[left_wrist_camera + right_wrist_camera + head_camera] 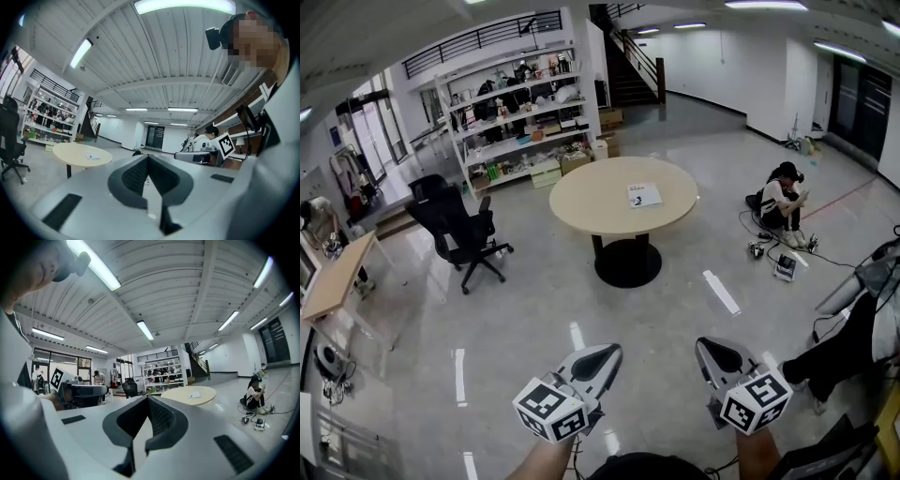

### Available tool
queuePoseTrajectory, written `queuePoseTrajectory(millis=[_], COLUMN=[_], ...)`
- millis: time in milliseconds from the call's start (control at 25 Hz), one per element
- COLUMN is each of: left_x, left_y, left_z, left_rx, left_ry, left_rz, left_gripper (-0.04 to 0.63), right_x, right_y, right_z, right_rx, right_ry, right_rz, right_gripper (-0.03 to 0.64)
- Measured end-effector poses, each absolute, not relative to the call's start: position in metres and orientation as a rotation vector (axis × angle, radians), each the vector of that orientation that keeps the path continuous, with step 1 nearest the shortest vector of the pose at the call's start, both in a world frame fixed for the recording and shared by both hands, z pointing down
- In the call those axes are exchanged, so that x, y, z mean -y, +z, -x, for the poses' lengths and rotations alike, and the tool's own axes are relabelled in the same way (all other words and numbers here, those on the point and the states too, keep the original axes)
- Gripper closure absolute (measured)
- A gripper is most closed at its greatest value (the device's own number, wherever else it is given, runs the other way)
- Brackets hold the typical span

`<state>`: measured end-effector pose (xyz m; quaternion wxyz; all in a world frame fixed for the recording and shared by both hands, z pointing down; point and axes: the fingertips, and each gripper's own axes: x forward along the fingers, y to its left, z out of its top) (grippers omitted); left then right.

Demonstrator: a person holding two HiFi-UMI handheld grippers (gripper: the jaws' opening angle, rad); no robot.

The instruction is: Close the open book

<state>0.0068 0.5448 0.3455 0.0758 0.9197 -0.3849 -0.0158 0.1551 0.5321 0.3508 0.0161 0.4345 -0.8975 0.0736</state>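
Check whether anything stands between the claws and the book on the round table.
Nothing visible does. Only bare grey floor lies between the left claw, the right claw and the round beige table bearing the white book. The black office chair stands off left, the seated person off right.

Nothing readable, book at twelve o'clock on the round table, print too small, cubes on my left gripper and right gripper carry only square markers

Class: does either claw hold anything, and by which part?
Nothing: the left claw and right claw are shut, empty; the book lies on the table.
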Motion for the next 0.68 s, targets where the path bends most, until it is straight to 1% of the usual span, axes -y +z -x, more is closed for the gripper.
queuePoseTrajectory(millis=[680], left_x=[-0.536], left_y=[0.345], left_z=[-0.011], left_rx=[1.177], left_ry=[-0.043], left_rz=[-2.745], left_gripper=[0.611], right_x=[-0.522], right_y=[0.347], right_z=[-0.164], right_rx=[2.792], right_ry=[0.234], right_rz=[-1.384], right_gripper=[0.618])
